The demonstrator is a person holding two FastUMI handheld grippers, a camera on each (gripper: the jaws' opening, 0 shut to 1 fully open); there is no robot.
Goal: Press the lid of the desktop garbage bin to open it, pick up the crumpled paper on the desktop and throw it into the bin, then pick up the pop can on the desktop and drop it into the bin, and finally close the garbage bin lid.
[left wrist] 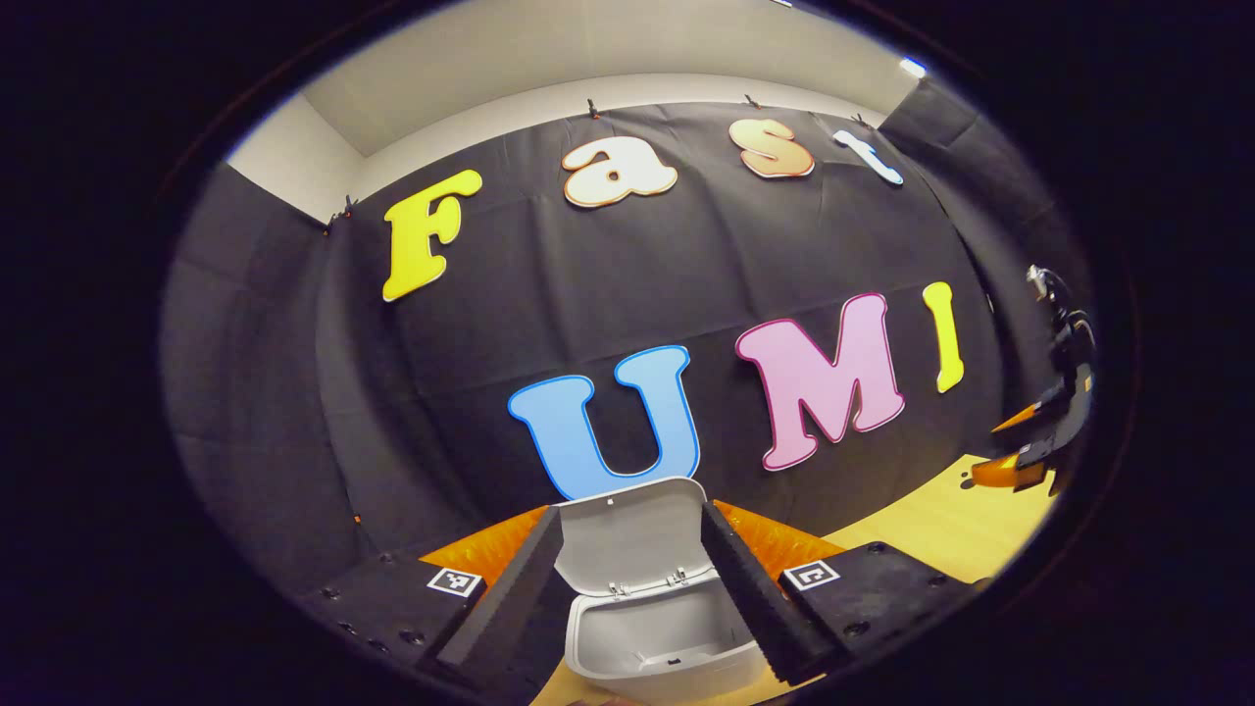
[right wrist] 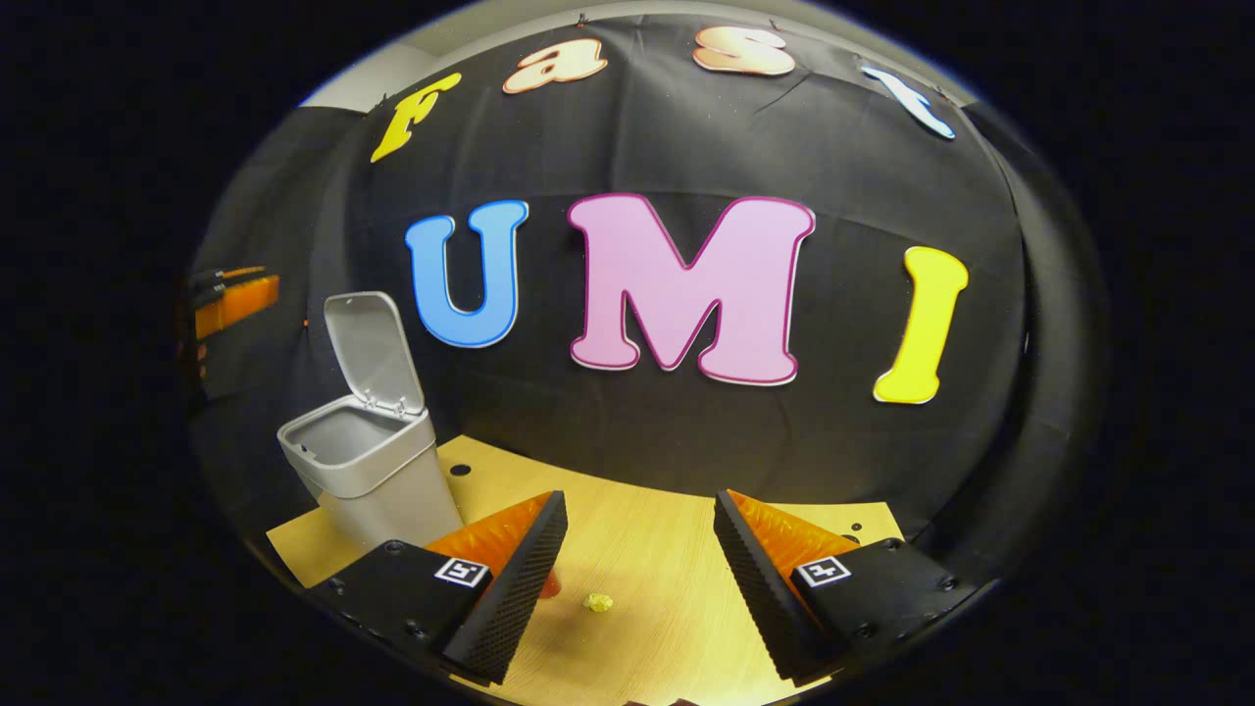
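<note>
crumpled paper [right wrist: 598, 602] between parted right gripper [right wrist: 637, 574] fingers; bin [right wrist: 368, 461] open.

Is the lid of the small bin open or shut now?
Open. The lid stands upright behind the bin, hinged at the back rim, and the inside of the bin is exposed in both views.
</note>
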